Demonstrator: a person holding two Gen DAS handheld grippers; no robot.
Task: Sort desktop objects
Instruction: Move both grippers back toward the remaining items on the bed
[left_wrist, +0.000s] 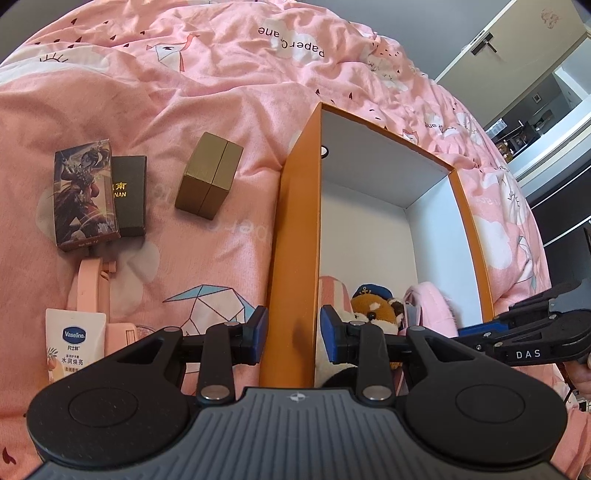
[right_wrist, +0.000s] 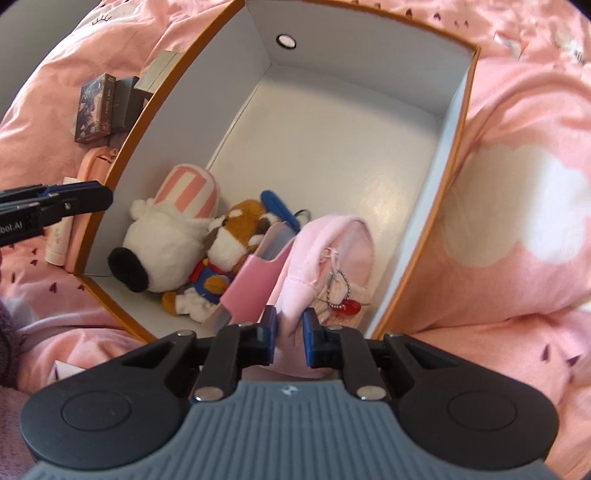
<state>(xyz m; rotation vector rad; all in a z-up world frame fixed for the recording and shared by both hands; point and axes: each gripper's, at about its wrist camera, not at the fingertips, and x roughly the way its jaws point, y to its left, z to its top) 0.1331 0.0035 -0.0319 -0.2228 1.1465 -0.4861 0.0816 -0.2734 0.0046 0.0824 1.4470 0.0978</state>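
Right wrist view: my right gripper (right_wrist: 289, 338) points down into the orange box (right_wrist: 458, 155), its jaws narrowly apart around the pink pouch (right_wrist: 328, 251); whether they grip it, I cannot tell.

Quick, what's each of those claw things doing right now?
Left gripper: closed on the orange box wall.
Right gripper: closed on the pink pouch.

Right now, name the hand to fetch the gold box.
Left, probably: left tongs clamp the orange box wall, on the side of the gold box; right tongs hang inside, pinching pink cloth.
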